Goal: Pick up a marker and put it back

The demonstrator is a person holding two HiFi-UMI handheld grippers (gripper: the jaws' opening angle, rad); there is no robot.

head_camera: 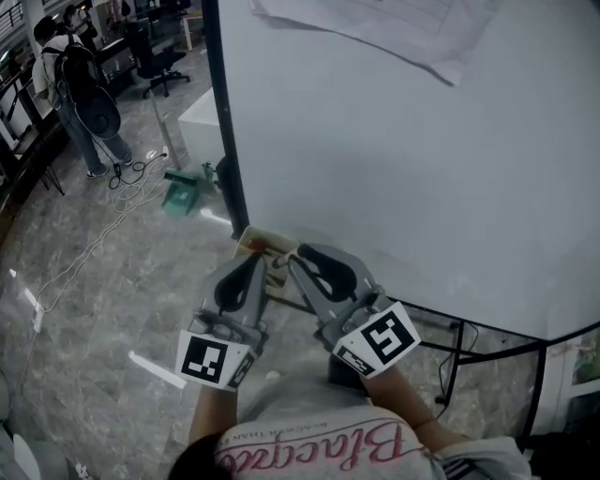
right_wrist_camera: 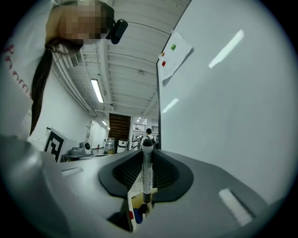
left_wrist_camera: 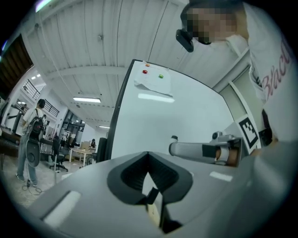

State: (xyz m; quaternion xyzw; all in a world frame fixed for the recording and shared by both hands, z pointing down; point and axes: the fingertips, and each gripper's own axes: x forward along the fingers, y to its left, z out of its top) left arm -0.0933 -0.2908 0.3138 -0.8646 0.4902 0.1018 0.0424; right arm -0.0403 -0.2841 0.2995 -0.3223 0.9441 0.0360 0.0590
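Note:
A white marker with a dark cap point(right_wrist_camera: 147, 172) stands upright between the pads of my right gripper point(right_wrist_camera: 147, 153), which is shut on it. Its lower end is in a small cardboard box point(right_wrist_camera: 135, 204) that holds other coloured markers. In the head view the box point(head_camera: 258, 242) sits at the lower left corner of the whiteboard point(head_camera: 403, 159), with the right gripper point(head_camera: 298, 255) reaching into it; the marker is hidden there. My left gripper point(head_camera: 255, 261) hovers just left of it, jaws together and nothing between them. The left gripper point(left_wrist_camera: 149, 155) looks down over the box point(left_wrist_camera: 152, 211).
A sheet of paper point(head_camera: 403, 28) is pinned high on the whiteboard. The board's black stand legs point(head_camera: 459, 361) run along the floor at right. Cables point(head_camera: 122, 197) and a green object point(head_camera: 183, 192) lie on the marble floor; a person with a backpack point(head_camera: 80, 94) stands far left.

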